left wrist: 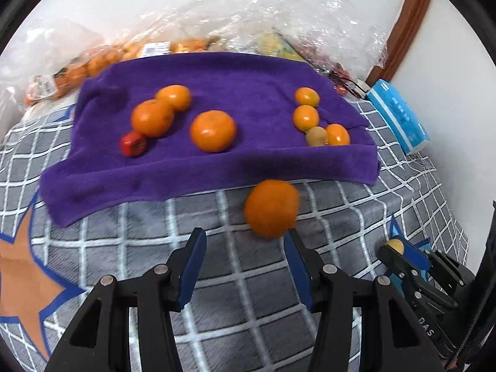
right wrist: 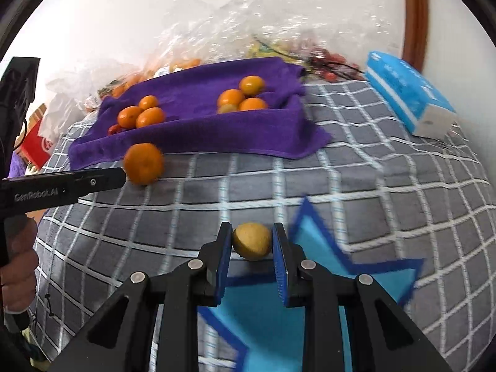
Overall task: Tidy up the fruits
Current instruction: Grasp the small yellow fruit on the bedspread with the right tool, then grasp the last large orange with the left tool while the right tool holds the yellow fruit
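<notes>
A purple towel [left wrist: 217, 71] lies on a grey checked bedsheet [left wrist: 232, 279]. On its left part sit three oranges [left wrist: 213, 130] and a small red fruit [left wrist: 132, 144]. On its right part sit three smaller oranges [left wrist: 306, 117] and a brownish kiwi [left wrist: 316, 136]. One more orange [left wrist: 271, 207] lies on the sheet just off the towel's near edge, at my left gripper's right fingertip and not between the pads. My left gripper [left wrist: 245, 232] stands open and empty. My right gripper [right wrist: 251, 232] is shut on a small yellow fruit [right wrist: 251, 241] just above the sheet.
Crinkled clear plastic bags [left wrist: 263, 18] holding more fruit lie behind the towel against the wall. A blue tissue pack [left wrist: 400, 117] lies at the right edge of the bed. A hand [right wrist: 15, 272] holds the left gripper's handle at the right wrist view's left border.
</notes>
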`<state>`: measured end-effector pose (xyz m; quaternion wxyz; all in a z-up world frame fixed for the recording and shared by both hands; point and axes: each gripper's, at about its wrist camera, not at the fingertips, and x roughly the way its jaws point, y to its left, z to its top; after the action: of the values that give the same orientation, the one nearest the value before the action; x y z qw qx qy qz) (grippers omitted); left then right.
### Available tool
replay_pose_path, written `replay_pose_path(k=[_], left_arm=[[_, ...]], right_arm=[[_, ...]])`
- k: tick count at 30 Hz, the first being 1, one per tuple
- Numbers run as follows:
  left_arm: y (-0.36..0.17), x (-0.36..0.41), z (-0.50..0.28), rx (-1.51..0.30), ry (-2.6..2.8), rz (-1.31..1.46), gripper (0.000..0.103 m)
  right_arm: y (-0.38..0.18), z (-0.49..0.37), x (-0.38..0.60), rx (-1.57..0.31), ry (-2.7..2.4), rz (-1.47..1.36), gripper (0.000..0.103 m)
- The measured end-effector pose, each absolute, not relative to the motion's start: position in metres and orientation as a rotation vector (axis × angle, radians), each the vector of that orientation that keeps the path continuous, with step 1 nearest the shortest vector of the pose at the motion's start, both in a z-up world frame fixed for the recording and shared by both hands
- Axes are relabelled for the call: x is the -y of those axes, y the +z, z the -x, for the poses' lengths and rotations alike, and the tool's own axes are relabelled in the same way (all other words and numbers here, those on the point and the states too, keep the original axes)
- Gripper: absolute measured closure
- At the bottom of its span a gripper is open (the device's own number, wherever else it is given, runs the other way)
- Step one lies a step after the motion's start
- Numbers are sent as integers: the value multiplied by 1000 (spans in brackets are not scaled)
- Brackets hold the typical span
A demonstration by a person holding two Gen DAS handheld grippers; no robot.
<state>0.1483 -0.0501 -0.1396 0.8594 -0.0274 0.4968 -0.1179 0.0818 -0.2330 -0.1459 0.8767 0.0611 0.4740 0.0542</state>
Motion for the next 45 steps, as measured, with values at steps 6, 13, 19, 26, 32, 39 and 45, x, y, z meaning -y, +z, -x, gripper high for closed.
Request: replay_pose_path(k=[6,13,19,26,32,39,45], left_arm=[[-145,67,-159,-1049,-262,48,53],[-155,77,-170,-1068,-239,59,62],[-153,74,-167,-1068,-252,77,63],[-137,64,-153,-1048,-250,75,63],[-120,51,-137,-1028,-231,83,63],[-103,35,-122,-1015,-199,89,63],[-84,16,-112,-990,-172,118,63]], right_arm=[[-143,-75,255,-979,70,-157,77],[-144,-74,260,-983,73,-156,77],[-140,-73,256,-974,71,-156,77],[-125,-71,246,-951,76,-139,77],[-103,-72,237,-914,77,-130,77],[-76,-72,230,-870,58,-138,77],[-57,-72,227,-842,26,-167,77]])
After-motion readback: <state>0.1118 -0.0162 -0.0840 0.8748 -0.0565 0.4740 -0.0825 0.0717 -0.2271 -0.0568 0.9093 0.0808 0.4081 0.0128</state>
